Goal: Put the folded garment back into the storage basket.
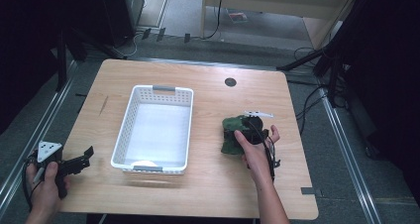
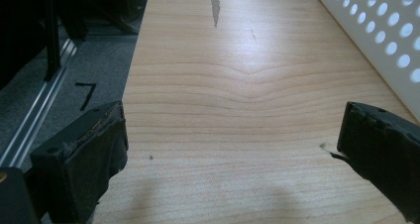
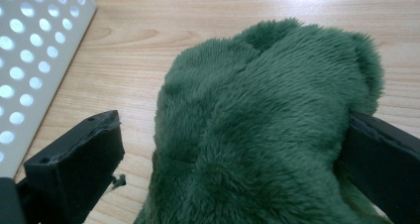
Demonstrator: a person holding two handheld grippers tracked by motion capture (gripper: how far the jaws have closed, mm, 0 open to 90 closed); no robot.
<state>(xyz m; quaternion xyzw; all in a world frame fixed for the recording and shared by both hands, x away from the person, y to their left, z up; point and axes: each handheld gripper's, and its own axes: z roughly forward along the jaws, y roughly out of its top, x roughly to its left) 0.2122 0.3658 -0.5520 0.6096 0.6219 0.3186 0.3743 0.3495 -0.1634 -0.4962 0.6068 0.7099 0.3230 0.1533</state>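
Green plush toy point(image 1: 233, 131) lies on the table point(image 1: 208, 194), right of the basket point(image 1: 128, 130) and well apart from its near wall, about level with the basket's middle. Your right gripper point(image 1: 250, 127) is on it now. In the right gripper view the toy point(image 3: 257, 130) sits between the jaws, which stand spread around it: the right-hand jaw touches the fur, the left-hand one has a gap of bare wood beside it. Not pinching yet, as far as the frame shows. The toy bulks up straight ahead of the jaws, and its long axis seems to run away from the camera, though the far end is hidden by its own pile. The basket wall point(image 3: 34, 60) shows to the left in that view, so the carry, if the basket is the goal, goes leftward and over the rim. Your left gripper point(image 1: 81, 159) hovers off the table's near left corner, jaws wide apart with only wood grain between them; in its own view the basket point(image 2: 381, 40) sits to its right. It is well away from the toy, with the basket between. The right hand point(image 1: 255, 152) is the nearer by far, and the grasp is its job. Judgement: close until both pads bite the fur, since soft plush may slip from a shallow hold.
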